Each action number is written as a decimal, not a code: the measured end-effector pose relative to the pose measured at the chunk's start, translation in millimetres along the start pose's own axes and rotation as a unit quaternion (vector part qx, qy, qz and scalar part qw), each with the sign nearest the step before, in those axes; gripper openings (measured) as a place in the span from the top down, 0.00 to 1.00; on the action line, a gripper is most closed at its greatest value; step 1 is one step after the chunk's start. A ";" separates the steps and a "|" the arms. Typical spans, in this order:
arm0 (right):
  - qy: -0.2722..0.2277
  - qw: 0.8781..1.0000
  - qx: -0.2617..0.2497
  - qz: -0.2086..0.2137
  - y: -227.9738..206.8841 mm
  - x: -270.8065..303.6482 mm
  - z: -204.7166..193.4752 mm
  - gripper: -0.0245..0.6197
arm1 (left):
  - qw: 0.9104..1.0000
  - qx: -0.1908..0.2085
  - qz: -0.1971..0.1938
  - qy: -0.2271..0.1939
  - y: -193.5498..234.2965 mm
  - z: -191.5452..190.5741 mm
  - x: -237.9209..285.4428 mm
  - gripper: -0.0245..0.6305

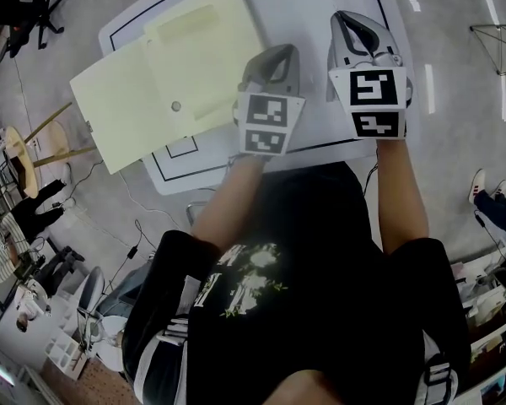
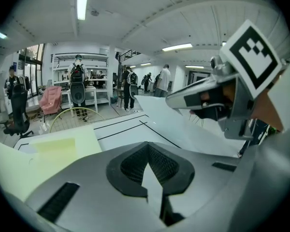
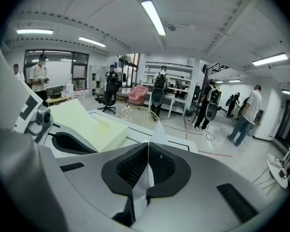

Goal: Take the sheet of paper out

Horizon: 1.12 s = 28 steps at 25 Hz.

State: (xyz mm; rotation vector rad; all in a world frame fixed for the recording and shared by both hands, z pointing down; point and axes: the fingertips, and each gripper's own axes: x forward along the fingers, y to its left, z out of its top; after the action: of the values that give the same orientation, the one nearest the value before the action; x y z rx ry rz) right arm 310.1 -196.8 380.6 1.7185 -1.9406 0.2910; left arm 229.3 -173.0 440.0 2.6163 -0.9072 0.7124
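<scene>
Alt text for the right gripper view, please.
The right gripper has its grey jaws shut on a thin white sheet of paper, held edge-on. Behind it to the left, a pale yellow folder lies on a white table; people stand in a workshop beyond.

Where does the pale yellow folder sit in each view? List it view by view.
Head view: yellow folder, upper left.
Left gripper view: lower left.
Right gripper view: left of centre.
Shared landmark: the black-lined white table under it.
</scene>
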 end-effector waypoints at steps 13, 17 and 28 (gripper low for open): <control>0.014 0.999 0.022 0.042 21.4 39.6 -33.9 0.95 | 1.000 -0.004 0.018 0.016 17.6 -10.2 0.5 0.98; 0.008 0.998 0.018 0.054 30.4 49.3 -39.4 0.95 | 0.999 -0.009 0.024 0.019 22.1 -12.6 -3.2 0.98; 0.026 0.994 0.039 0.101 54.2 79.4 -67.7 0.95 | 0.999 -0.020 0.030 0.019 32.2 -14.8 -9.5 0.98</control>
State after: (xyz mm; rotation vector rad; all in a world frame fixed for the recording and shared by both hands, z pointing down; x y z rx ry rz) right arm 269.7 -222.5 488.0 1.5472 -2.0921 0.4866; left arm 196.9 -186.7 450.5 2.5405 -0.9821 0.7489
